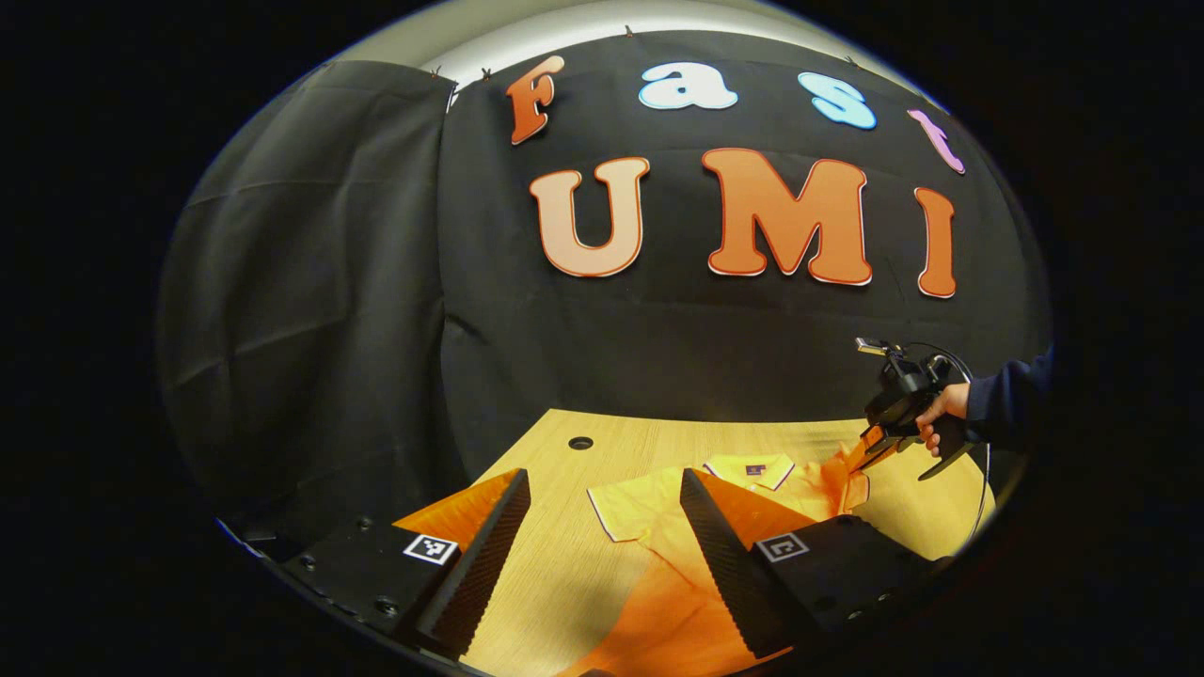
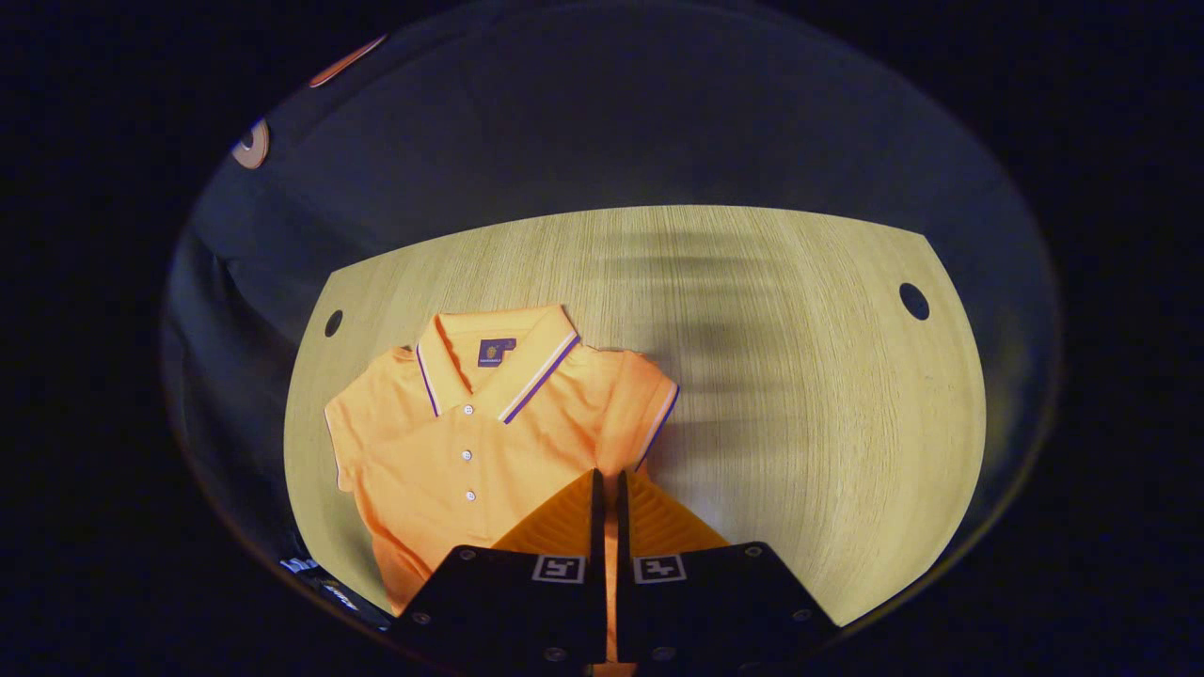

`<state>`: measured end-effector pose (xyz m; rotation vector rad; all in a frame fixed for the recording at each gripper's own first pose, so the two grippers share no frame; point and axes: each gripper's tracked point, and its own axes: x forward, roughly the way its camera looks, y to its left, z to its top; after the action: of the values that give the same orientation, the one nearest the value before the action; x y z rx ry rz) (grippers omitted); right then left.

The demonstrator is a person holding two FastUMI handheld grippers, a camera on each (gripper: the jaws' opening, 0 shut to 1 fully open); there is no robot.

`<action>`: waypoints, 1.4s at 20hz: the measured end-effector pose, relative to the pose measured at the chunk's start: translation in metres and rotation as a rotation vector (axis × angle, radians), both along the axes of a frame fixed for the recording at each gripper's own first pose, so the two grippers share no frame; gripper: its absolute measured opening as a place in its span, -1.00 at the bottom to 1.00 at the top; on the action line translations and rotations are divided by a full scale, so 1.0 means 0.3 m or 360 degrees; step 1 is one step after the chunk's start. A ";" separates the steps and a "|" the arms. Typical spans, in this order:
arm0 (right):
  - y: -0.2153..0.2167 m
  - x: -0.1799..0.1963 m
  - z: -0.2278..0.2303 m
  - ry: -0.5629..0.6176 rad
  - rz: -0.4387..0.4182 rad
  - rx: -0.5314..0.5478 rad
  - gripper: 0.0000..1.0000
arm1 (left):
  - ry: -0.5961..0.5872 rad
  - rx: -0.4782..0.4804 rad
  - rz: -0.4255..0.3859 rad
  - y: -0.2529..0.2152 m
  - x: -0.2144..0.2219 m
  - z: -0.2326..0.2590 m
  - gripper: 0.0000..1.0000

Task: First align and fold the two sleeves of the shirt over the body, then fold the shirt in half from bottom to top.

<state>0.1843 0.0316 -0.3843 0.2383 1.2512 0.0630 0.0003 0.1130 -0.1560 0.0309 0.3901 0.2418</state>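
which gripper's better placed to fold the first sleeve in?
Right, probably. The right gripper is closed at the shirt, seemingly pinching fabric beside the sleeve; from the left gripper view it lifts that edge. The left gripper hovers open above the table, holding nothing.

Bare table (image 2: 800,376) lies open right of the shirt (image 2: 489,442).
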 end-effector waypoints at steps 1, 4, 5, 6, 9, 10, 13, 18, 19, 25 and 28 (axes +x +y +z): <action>0.033 -0.006 0.005 0.0031 -0.0032 0.0028 -0.91 | 0.0010 -0.0017 -0.0006 0.031 0.014 -0.019 0.98; 0.140 0.008 0.028 0.0001 -0.0053 0.0132 -0.72 | 0.0038 -0.0060 -0.0018 0.134 0.041 -0.051 0.98; 0.187 0.019 0.046 -0.0013 -0.0071 0.0205 -0.69 | 0.0047 -0.0075 -0.0023 0.164 0.052 -0.064 0.98; 0.224 0.024 0.067 -0.0014 -0.0100 0.0266 -0.65 | 0.0062 -0.0084 -0.0040 0.187 0.069 -0.082 0.98; 0.243 0.035 0.084 -0.0038 -0.0164 0.0265 -0.32 | 0.0092 -0.0121 -0.0059 0.259 0.124 -0.129 0.98; 0.248 0.031 0.097 -0.0059 -0.0169 0.0253 -0.29 | 0.0107 -0.0126 -0.0067 0.276 0.144 -0.151 0.93; 0.236 0.008 0.166 -0.0152 -0.0177 0.0237 -0.07 | 0.0248 -0.0139 -0.0009 0.338 0.216 -0.248 0.98; 0.179 -0.102 0.301 -0.0324 -0.0354 0.0309 0.70 | 0.0577 -0.0347 -0.0162 0.298 0.363 -0.458 0.95; 0.143 -0.129 0.325 -0.0370 -0.0386 0.0266 0.77 | 0.0641 -0.0360 -0.0187 0.288 0.387 -0.490 0.95; -0.098 -0.308 0.578 -0.0724 -0.0562 0.0068 0.88 | 0.0994 -0.0511 -0.0189 0.232 0.499 -0.642 0.95; -0.159 -0.430 0.705 -0.0813 -0.0640 0.0124 0.91 | 0.1156 -0.0633 -0.0152 0.178 0.551 -0.722 0.96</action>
<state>0.0554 -0.0162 -0.1727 0.5038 0.6776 -0.1663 0.1656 0.1665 -0.3725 -0.2602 1.1511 0.0459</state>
